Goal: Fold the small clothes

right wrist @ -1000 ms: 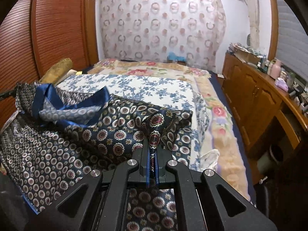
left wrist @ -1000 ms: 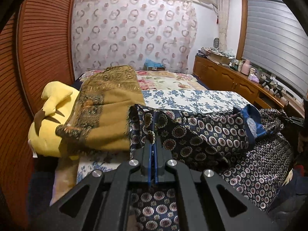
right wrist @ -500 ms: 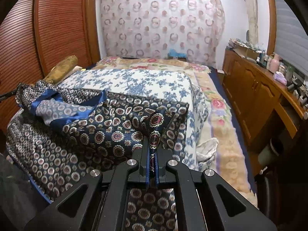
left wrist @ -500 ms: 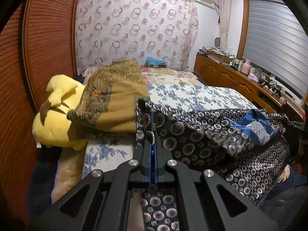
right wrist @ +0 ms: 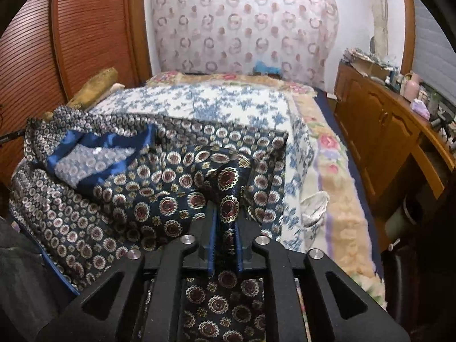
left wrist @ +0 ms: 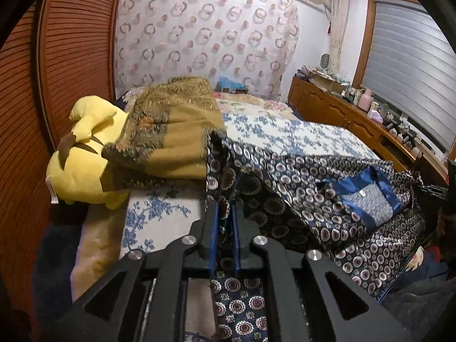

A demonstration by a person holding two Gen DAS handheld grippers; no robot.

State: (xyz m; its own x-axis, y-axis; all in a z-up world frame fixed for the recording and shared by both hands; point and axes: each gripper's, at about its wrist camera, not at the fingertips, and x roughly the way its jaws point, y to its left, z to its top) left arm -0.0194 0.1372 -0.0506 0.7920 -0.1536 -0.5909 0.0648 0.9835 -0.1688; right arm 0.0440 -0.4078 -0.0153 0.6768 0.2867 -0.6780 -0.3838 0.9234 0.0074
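Letting go is the step in hand: the fold has been laid and both tools have just been opening. Nearest, the left tool (left wrist: 225, 228) stands at a narrow gap with a corner of the dark medallion-print garment (left wrist: 299, 199) between its blue pads, which no longer seem to pinch it. The right tool (right wrist: 225, 228) is likewise narrowly parted, a tuft of the same cloth standing up loose between its pads.

Just beyond, the garment lies folded across the near edge of the bed (right wrist: 327, 171), its blue-trimmed neck opening (right wrist: 94, 156) turned up toward the left side and its lower part hanging over the near edge. It rests on a blue-flowered white cover (right wrist: 228, 105). Next to its left corner sits a mustard shawl (left wrist: 176, 131) draped on a yellow plush toy (left wrist: 82, 171), near the bed's left edge.

Next, judging from this, each tool wants to widen a little more and draw straight back, so the corners drop flat without dragging the fold. Then a fresh grip on a folded edge would allow the next fold.
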